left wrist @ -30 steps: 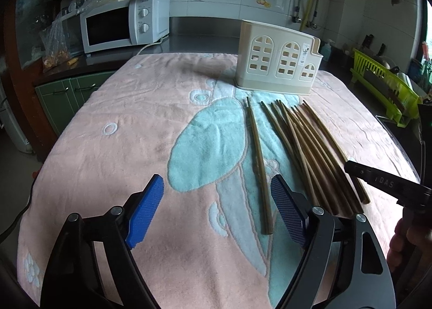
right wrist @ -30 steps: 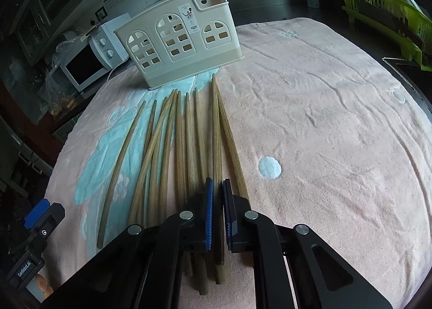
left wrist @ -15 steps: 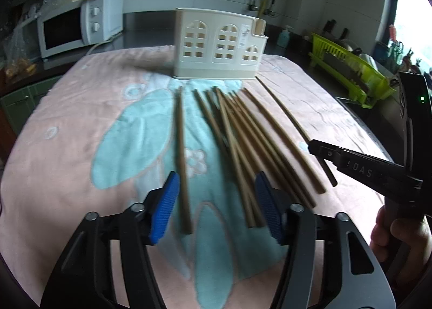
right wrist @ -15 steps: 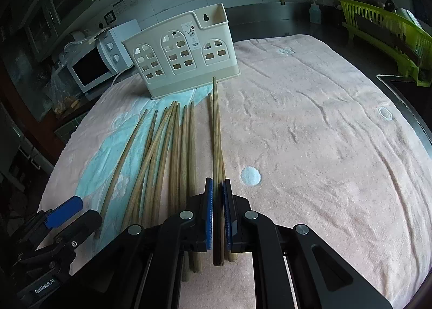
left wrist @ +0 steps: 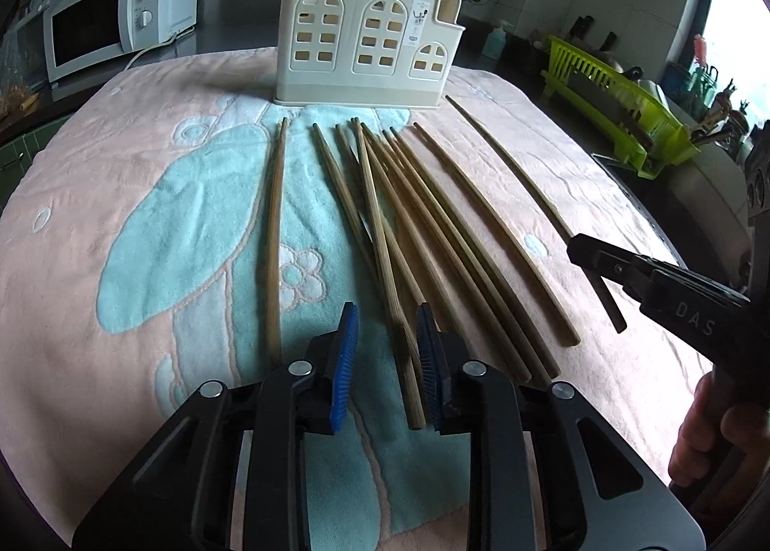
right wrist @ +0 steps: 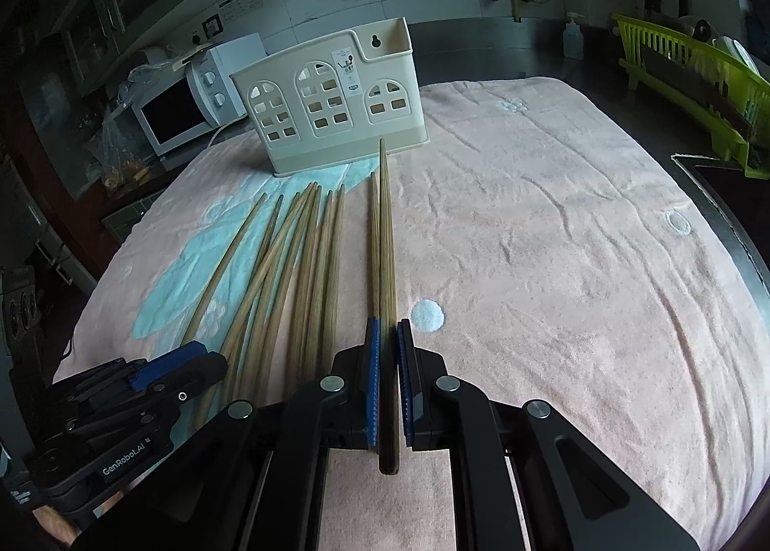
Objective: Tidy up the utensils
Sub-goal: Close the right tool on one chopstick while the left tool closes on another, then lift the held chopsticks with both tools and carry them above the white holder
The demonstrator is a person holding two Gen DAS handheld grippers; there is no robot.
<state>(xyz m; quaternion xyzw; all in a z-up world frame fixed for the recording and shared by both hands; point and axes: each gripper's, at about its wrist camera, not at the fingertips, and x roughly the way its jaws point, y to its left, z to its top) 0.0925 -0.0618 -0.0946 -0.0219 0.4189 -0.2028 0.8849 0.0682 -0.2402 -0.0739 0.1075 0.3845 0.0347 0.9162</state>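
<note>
The left gripper [left wrist: 385,358] has moved to the right across the cloth during the last second. Earlier its blue pads stood wide apart, with only one loose stick near them. Now they are much closer together and stand on both sides of the near end of one brown wooden chopstick [left wrist: 380,233] from the fan of loose brown wooden chopsticks [left wrist: 433,224]. A gap is visible on the left side of this stick, so the pads do not press it yet. The stick lies on the pink and light-blue towel [left wrist: 144,224].

The right gripper [right wrist: 388,382] was already closed on a stick one second ago, low among the others. Now its held chopstick [right wrist: 386,262] is lifted above the towel, and the pads are nearly together with this stick clamped between them near its thick end. This probably means that one stick is ready to go into the holder and a second one is about to be taken.

The held chopstick runs straight along the fingers. Its thin tip points away from the camera, toward the cream plastic utensil holder with arched window holes [right wrist: 332,103], which stands upright at the far side of the towel. The loose chopsticks also lie lengthwise with their thin tips toward the holder, and some cross each other.
</note>
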